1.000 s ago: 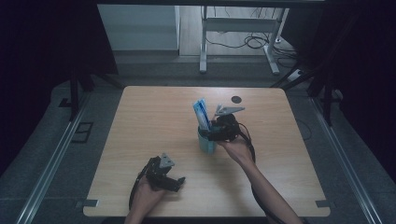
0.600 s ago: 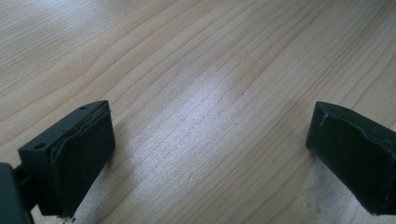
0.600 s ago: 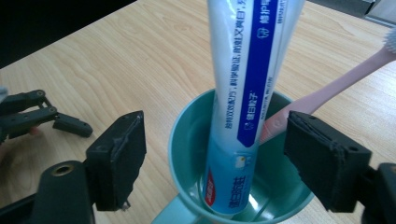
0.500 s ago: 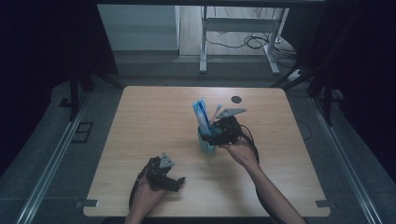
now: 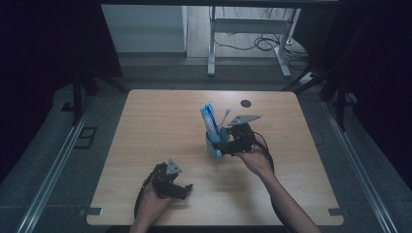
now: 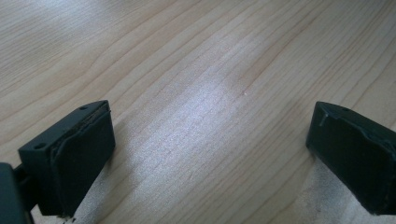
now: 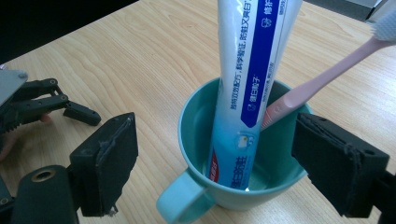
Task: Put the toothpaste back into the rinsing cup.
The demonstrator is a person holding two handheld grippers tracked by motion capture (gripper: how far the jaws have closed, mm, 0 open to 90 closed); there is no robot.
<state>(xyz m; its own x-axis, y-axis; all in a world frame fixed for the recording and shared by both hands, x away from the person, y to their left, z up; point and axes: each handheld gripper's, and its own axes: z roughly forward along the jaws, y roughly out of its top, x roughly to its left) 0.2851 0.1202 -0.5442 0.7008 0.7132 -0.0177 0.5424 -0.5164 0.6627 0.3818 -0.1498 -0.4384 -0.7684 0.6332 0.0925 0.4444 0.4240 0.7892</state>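
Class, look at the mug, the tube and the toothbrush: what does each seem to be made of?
Mug: probably matte teal plastic, possibly glazed ceramic; smooth, evenly coloured wall.
Tube: glossy soft plastic, printed all over.
Toothbrush: pink plastic handle, smooth with a slight sheen; the pale bristles look synthetic.

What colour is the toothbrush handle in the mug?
Pink, with a pale bristle head. The toothbrush leans in the teal mug; clearest in the right gripper view.

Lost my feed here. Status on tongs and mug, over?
Right tongs just opened, straddling teal mug. Toothpaste tube, pink toothbrush standing inside. Left tongs open on table. Nothing obstructing.
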